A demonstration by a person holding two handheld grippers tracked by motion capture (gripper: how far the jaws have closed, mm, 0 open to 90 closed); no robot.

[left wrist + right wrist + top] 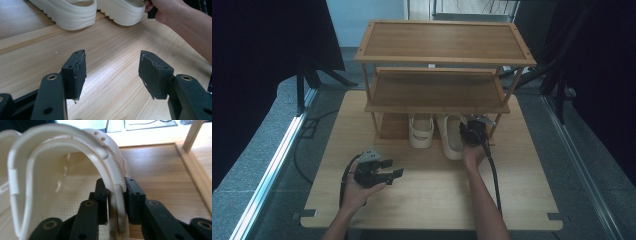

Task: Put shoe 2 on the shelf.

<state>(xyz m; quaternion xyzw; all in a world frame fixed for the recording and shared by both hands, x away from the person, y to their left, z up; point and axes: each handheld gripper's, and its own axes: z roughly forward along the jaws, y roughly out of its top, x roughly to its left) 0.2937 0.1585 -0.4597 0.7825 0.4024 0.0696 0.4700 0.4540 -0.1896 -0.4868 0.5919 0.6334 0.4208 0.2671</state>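
Two cream sandals stand side by side on the bottom level of a wooden shoe rack, the left sandal and the right sandal. My right gripper is at the right sandal's outer side. In the right gripper view the sandal's side wall runs between the jaws of the right gripper; the pads stand close to it with a thin gap on one side. My left gripper rests low over the table, open and empty, facing the sandals.
The rack has two upper shelves, both bare, with a slim post just right of my right gripper. The wooden table stretches in front of the rack. Dark curtains and stands flank the table.
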